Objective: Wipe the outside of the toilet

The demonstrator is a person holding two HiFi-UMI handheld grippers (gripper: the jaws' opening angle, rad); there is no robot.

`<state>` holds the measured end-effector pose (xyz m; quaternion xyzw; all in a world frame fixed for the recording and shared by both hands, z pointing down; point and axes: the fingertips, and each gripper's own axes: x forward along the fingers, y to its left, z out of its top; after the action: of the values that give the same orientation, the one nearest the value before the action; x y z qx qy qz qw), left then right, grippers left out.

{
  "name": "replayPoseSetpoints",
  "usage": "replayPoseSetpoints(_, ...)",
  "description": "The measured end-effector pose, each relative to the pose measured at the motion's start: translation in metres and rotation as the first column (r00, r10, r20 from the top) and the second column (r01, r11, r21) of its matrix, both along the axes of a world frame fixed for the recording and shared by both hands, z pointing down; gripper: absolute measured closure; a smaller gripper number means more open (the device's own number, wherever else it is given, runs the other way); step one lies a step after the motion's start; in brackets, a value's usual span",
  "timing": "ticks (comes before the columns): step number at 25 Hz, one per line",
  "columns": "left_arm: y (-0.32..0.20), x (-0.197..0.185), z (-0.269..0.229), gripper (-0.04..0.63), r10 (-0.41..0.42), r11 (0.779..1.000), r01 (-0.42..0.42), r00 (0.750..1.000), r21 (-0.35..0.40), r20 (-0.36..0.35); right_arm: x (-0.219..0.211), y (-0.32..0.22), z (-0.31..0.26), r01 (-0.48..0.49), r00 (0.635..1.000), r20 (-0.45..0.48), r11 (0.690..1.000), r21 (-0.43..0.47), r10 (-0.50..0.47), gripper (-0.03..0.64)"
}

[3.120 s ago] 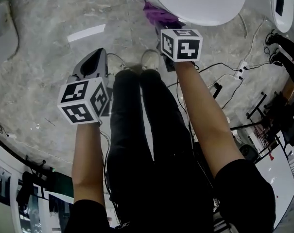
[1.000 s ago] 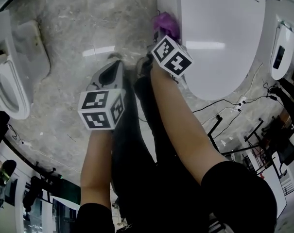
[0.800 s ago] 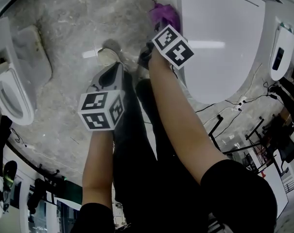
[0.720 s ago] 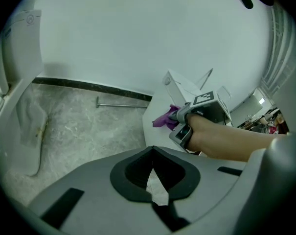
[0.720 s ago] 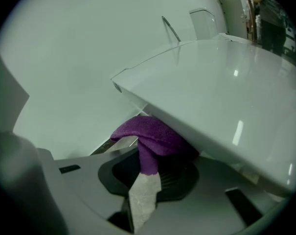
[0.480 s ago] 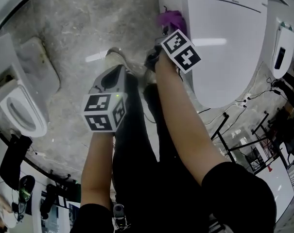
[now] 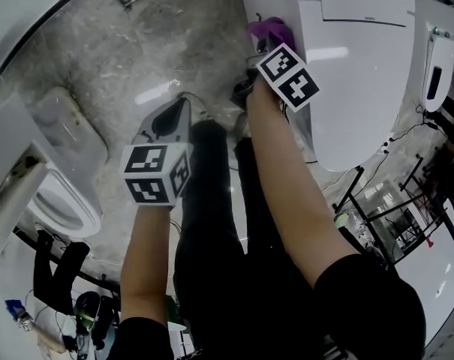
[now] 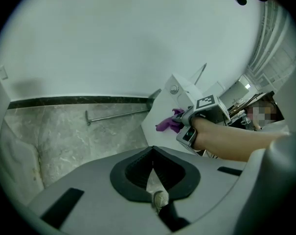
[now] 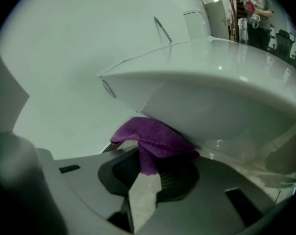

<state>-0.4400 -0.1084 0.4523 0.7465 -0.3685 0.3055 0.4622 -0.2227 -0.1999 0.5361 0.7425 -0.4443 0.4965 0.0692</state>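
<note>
Stands on a grey marbled floor [image 7: 99,66] beside a white toilet [image 7: 362,73], legs in black, a gripper in each hand. Holds a purple cloth [image 9: 152,138] in the right gripper [image 9: 147,168], jaws pinched tight on one hanging fold. Presses the bunched rest of the cloth against the toilet's left side, tucked just under the bulge of the bowl, at the far end near the tank. Reaches there with the right arm stretched forward, marker cube tilted toward the closed lid.

Carries the left gripper [image 7: 166,122] well apart to the left, over the floor, touching nothing. Shows its jaws brought together at the tips, only a thin sliver of floor visible between them lower down, nothing held. Points it toward the far wall, where a metal bar [image 8: 118,115] lies along the dark skirting.

Catches, from the left gripper view, the cloth as a purple tuft between right gripper and white porcelain, below a round button [image 8: 173,88] on the tank. Shares the floor with a second toilet [image 7: 54,208] at the near left, well apart from both grippers.
</note>
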Motion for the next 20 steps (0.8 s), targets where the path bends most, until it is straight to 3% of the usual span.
replayPoseSetpoints(10, -0.039, -0.004, 0.019, 0.588, 0.041, 0.997, -0.045, 0.997, -0.055, -0.062, -0.008, -0.071, 0.011, 0.021, 1.000, -0.010, 1.000, 0.023, -0.021, 0.540)
replayPoseSetpoints(20, -0.071, -0.027, 0.031, 0.588, 0.003, 0.999, -0.006, 0.998, -0.045, -0.061, -0.016, -0.141, 0.013, 0.045, 0.998, -0.040, 0.998, 0.047, -0.043, 0.540)
